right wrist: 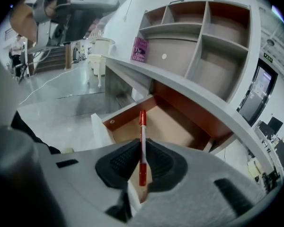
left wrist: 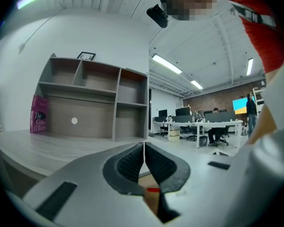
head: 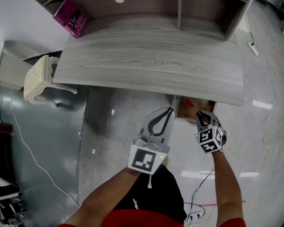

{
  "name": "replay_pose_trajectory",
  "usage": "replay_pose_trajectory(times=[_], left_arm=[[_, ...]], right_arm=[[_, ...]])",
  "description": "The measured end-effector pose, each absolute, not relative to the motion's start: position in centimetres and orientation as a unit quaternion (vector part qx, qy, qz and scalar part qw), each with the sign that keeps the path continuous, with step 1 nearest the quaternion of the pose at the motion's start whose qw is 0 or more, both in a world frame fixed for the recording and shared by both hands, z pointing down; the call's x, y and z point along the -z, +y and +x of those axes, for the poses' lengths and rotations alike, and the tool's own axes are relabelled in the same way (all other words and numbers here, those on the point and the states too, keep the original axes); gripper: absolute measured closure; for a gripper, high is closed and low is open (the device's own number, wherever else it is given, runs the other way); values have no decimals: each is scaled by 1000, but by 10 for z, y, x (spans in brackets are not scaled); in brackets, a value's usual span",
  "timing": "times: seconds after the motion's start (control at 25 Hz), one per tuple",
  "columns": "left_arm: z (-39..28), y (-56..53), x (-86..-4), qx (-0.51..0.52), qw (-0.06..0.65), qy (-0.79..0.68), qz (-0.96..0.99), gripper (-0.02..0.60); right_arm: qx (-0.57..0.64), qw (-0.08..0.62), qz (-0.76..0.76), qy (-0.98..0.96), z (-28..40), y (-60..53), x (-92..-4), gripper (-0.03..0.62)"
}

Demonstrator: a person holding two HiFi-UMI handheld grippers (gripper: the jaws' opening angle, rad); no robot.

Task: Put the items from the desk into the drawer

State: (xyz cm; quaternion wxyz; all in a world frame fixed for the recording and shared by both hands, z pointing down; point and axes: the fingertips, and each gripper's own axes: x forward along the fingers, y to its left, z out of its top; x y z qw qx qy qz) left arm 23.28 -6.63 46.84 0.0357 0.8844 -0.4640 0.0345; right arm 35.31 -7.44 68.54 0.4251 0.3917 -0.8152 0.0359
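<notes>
Red pen, pinched in the right gripper at frame centre before the open drawer, could drop outside it if released early or snag its front wall; the left gripper is closed, empty.

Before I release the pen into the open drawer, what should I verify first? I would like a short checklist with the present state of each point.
1. Right gripper shut on the pen: ok.
2. Drawer pulled open under the desk: ok.
3. Pen aims at the drawer opening: ok.
4. Pen tip clear of the desk edge: cannot tell.
5. Left gripper jaws together, holding nothing, left of the pen: ok.
</notes>
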Motion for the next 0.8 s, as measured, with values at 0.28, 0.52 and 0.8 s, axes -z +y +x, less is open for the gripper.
replay_pose_trajectory(times=[0.28,0.52,0.8], left_arm=[[229,-73,-476,-41,41,-465,883,571],[229,-77,-480,-50,42,-461,885,571],[230,-78,-478,-48,43,-455,888,571]], right_arm=[[-48,446,380,-809,350,-87,-701,548],[-60,445,380,-808,350,-92,-704,516],[-61,419,397,-814,350,-92,-683,512]])
